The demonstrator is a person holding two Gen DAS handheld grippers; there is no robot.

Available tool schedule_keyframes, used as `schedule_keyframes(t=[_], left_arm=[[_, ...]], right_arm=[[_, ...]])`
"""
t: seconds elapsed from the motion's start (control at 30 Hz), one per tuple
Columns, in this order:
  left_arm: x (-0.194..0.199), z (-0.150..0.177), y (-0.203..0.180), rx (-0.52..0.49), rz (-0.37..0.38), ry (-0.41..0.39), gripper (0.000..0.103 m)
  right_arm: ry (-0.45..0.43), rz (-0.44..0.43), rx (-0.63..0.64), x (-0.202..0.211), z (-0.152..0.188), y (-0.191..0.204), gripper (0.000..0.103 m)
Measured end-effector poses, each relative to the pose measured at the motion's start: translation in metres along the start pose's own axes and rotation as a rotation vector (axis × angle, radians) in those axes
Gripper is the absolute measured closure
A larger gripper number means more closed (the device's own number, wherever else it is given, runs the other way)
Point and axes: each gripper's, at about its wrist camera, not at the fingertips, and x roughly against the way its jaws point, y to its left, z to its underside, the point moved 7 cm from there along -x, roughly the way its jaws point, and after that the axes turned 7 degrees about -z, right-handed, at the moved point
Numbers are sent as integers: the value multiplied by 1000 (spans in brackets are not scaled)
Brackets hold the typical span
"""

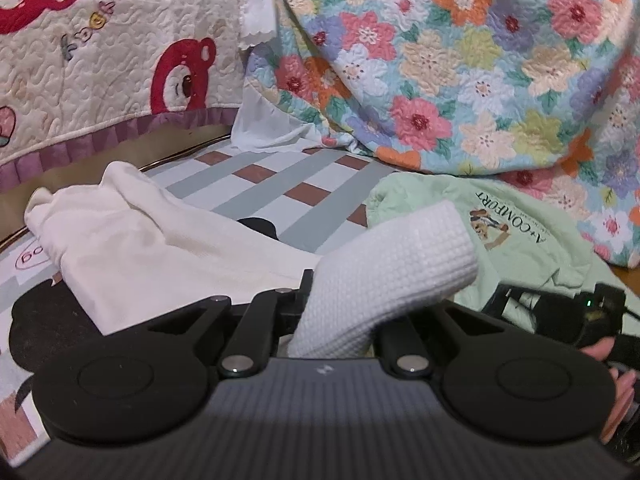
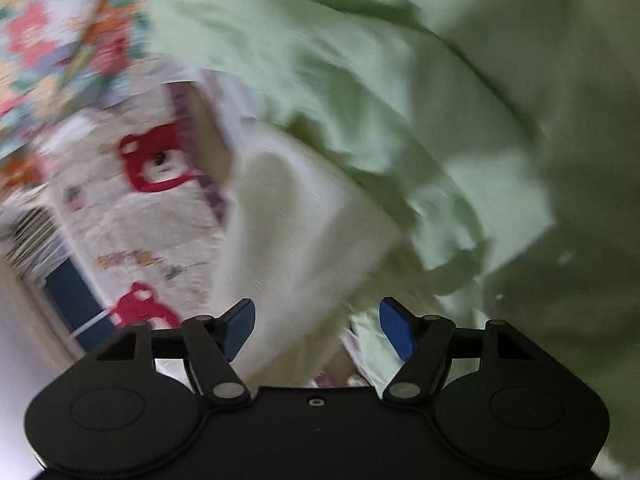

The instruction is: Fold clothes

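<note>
In the left wrist view my left gripper [image 1: 336, 312] is shut on a white waffle-knit cloth [image 1: 392, 268] that bulges forward from between the jaws. A cream garment [image 1: 132, 248] lies crumpled to its left. A light green shirt [image 1: 516, 236] with an "A+COMFORT" print lies to the right, and the right gripper's body [image 1: 588, 312] rests near it. In the blurred right wrist view my right gripper [image 2: 318, 326] is open with blue pads [image 2: 396, 328] apart, over the green shirt [image 2: 420, 100] and the cream garment [image 2: 296, 216].
The clothes lie on a checked grey, white and brown sheet [image 1: 280, 184]. A floral quilt [image 1: 460, 60] is heaped at the back right. A cream quilt with red bears [image 1: 100, 40] and a purple border hangs at the back left.
</note>
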Motion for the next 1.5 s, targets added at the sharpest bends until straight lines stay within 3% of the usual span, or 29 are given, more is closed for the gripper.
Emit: schedule_keyframes(t=[0.1,0.17,0.27,0.43,0.6,0.67,0.73,0.83,1.0,1.13,1.2,1.27,1.4,1.5], left_arm=[[2,-3,1,15,9,-7,94],[3,-4,2,36,25,-7,94],[1,-3,3,50,24,2,94],[2,0,-3,5,34,6,94],[4,1,-5,-9,41,4,94],[5,0,-4,-6,40,-1,94],[7,0,-3,-3,40,-6,94],[9,-1,-2,1,39,-14,94],[8,0,-3,5,49,-8,94],[6,4,-5,0,61,9,94],[5,6,-6,-12,56,13,94],[5,5,-7,-55,37,14,94],[15,-7,-10,-119,93,34,95],[30,-19,-18,-117,186,82,95]], right_arm=[[-32,-37,-48,-1,6,8,28],[-60,-71,-83,-3,9,13,20],[-41,-121,-177,-9,24,22,19],[-11,-157,-222,-23,49,36,15],[-50,-187,-197,-36,44,47,14],[-91,-153,-56,-35,35,56,19],[-134,-117,91,-34,26,66,46],[-197,-96,294,-25,14,85,64],[-273,-78,454,-11,-7,99,72],[-243,5,598,-14,-15,99,72],[-217,51,691,-18,-18,103,94],[-191,98,784,-22,-20,107,94],[-161,147,1236,-19,14,167,95],[-131,133,1459,-1,43,203,97]])
